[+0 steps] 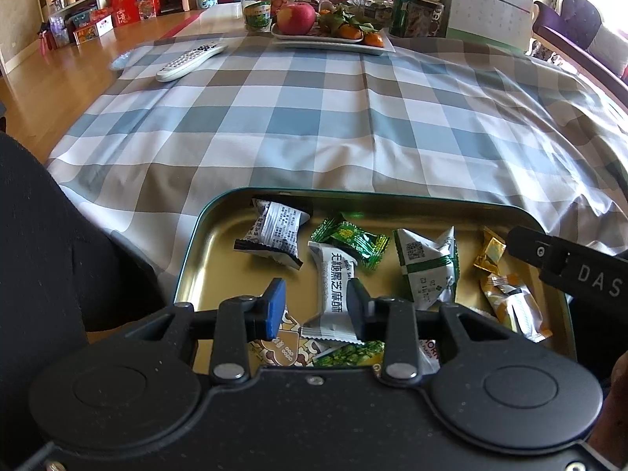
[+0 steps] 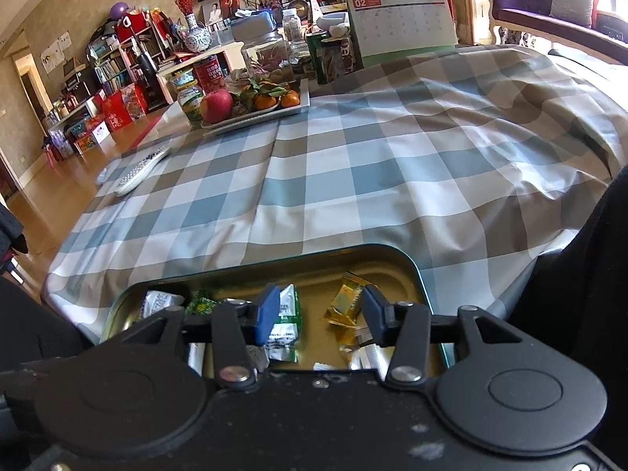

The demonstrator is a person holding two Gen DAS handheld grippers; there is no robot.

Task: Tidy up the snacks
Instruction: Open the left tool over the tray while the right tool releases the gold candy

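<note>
**Both grippers hang spread over a tin of wrapped snacks**

The left gripper (image 1: 316, 306) points down into a shallow rectangular metal tin (image 1: 412, 199) with a dark green rim and a gold inside, set on a blue, grey and white checked cloth (image 1: 314, 117). Its jaws stand apart. A white wrapped bar with black Chinese lettering (image 1: 334, 294) lies lengthwise between them, close to the right finger; whether that pad touches the wrapper cannot be told, and the blue pad on the left stands clear of it. Just beyond the fingertips lie a green foil candy with yellow marks (image 1: 353, 240) and, further left, a white and black crinkled packet (image 1: 274, 233). To the right of the gripper sit a white packet with green bands (image 1: 428, 271), a gold foil sweet (image 1: 488, 253) and an orange and white packet (image 1: 514, 310). Under the gripper's body a brown and cream patterned wrapper (image 1: 286, 349) shows in part.

The right gripper (image 2: 320, 312) hovers over the right end of the same tin, jaws spread, no pad pressing on anything. The gold sweet lies between its fingers, nearer the right one; the green-banded packet is behind the left blue pad.

Far ahead of both grippers, across the cloth, stand a white rectangular tray of fruit with a red apple (image 1: 296, 17) and oranges, a white remote control (image 1: 190, 61) to the left, and a desk calendar (image 1: 486, 11) to the right.
</note>
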